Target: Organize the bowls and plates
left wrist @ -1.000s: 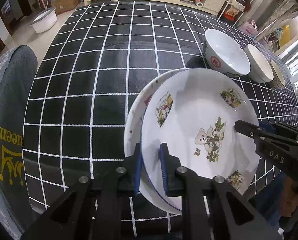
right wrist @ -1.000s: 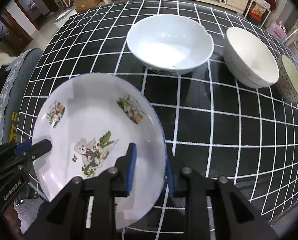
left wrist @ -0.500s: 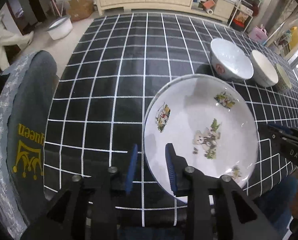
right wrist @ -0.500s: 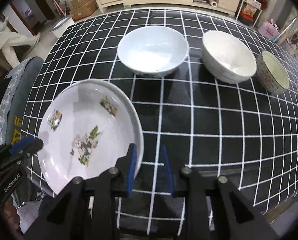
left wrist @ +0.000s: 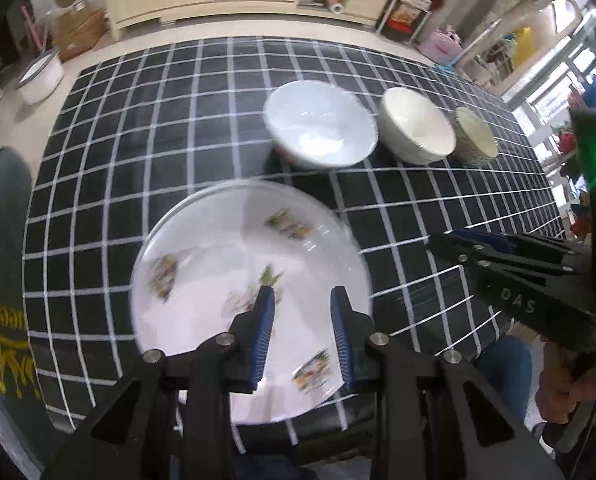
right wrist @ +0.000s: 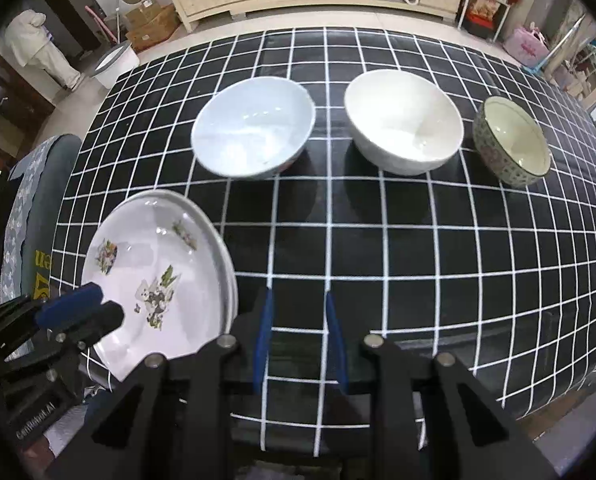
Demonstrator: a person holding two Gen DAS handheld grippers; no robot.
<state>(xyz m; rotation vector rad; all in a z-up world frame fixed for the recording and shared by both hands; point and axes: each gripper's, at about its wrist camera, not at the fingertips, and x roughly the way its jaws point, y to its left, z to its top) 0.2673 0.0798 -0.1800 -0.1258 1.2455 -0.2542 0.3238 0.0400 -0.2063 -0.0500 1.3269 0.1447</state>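
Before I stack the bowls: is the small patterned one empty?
Empty: the right wrist view shows the small patterned bowl upright with a bare pale inside.

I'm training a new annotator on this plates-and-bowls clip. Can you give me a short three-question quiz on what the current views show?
1. How many bowls stand in the row on the black checked tablecloth?
2. True or false: the right hand-held gripper grips the white cartoon-print plate.
3. Which bowl is nearest that plate? A) pale blue-white bowl B) cream-white bowl C) small patterned bowl

Key: 1. Three. 2. False; nothing sits between its fingers, and the plate lies on the table beside it. 3. A.
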